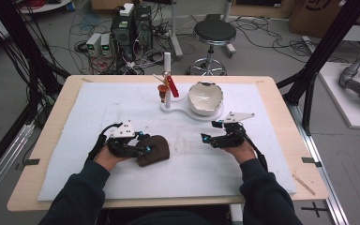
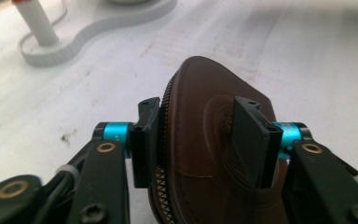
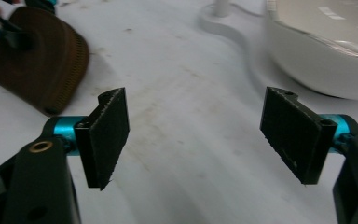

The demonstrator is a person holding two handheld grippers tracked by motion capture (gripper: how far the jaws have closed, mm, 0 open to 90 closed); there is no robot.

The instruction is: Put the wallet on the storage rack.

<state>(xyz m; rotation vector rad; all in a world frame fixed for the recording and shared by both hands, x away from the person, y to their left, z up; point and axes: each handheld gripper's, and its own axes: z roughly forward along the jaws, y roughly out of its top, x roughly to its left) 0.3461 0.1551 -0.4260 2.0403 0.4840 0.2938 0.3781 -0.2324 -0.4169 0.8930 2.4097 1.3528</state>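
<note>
A brown zippered leather pouch (image 1: 157, 149) lies on the white mat (image 1: 98, 108) at the front left. My left gripper (image 1: 145, 142) is shut on it. In the left gripper view both pads press the pouch (image 2: 205, 121) from either side, one at the zipper edge, and my left gripper (image 2: 198, 135) hides the near part of the pouch. My right gripper (image 1: 210, 131) stands open over the mat to the right, with nothing between its fingers. In the right gripper view, my right gripper (image 3: 198, 135) faces bare mat, with the pouch (image 3: 37, 56) at the far left.
A white bowl (image 1: 205, 96) sits on a flat white base (image 1: 178, 108) at the back middle, close ahead of the right gripper (image 3: 321, 42). A white post (image 1: 167, 77) with a red piece (image 1: 172, 86) rises from the same base. A stool (image 1: 214, 33) stands beyond the table.
</note>
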